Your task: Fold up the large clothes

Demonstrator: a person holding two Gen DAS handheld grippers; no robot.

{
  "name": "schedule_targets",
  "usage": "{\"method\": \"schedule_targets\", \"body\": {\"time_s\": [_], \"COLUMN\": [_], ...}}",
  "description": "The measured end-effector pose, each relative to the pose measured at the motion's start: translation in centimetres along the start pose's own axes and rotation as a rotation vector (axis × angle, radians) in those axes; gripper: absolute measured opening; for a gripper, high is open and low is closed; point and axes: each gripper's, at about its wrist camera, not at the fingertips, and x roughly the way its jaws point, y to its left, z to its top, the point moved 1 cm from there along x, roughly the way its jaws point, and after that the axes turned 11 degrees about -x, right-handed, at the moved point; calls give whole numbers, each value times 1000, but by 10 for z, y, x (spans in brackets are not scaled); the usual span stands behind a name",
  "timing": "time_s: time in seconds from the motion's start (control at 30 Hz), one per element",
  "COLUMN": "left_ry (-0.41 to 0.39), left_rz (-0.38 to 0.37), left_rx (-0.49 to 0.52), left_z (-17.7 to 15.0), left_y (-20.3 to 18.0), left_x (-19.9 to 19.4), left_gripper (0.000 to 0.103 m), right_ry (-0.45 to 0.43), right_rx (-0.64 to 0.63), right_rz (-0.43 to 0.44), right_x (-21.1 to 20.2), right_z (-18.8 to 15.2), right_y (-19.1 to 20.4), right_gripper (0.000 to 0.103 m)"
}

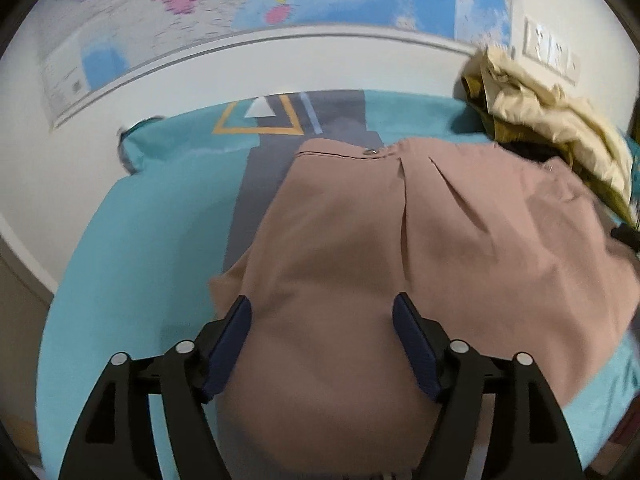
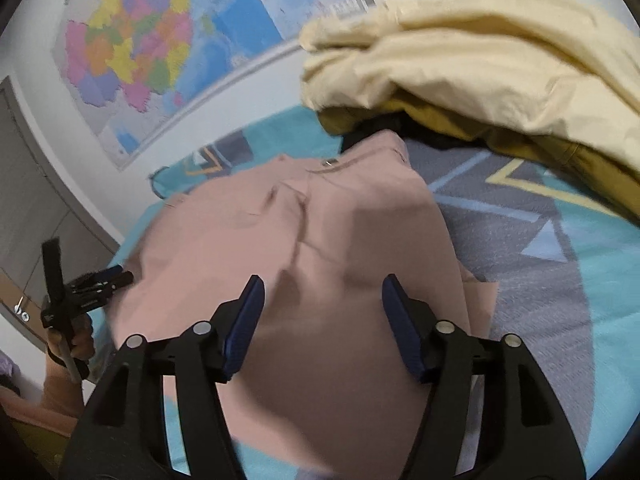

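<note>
A dusty-pink pair of trousers [image 1: 360,240] lies spread on a turquoise bed sheet [image 1: 140,240], waistband with a metal button [image 1: 370,152] at the far end. My left gripper [image 1: 322,312] is open above the near part of the garment, holding nothing. In the right wrist view the same pink garment [image 2: 300,260] lies below my right gripper [image 2: 323,292], which is open and empty. The left gripper [image 2: 120,276] shows at the left edge of that view, held in a hand beside the garment's left edge.
A pile of cream and mustard clothes [image 1: 552,128] sits at the bed's far right, also in the right wrist view [image 2: 480,60]. A wall map [image 2: 136,52] hangs behind the bed. The sheet has a grey patterned band [image 2: 520,220]. A grey door [image 2: 36,200] is at left.
</note>
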Motion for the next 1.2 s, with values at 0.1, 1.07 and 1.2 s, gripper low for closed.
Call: {"method": "schedule_targets", "body": {"time_s": [0.1, 1.07, 1.2], "left_ry": [-5, 63, 50], "left_rz": [-21, -92, -69], "left_rx": [-61, -231, -220], "left_z": [-13, -60, -63], "left_y": [13, 35, 34], "left_x": [-17, -44, -50], "left_gripper": [74, 80, 80], "right_ry": [-32, 156, 168], "right_rx": [-65, -831, -870], "right_rz": [36, 286, 266], "right_x": [-20, 72, 85], "right_z": [2, -17, -23], "right_y": [20, 262, 269], "right_gripper": [64, 79, 79]}}
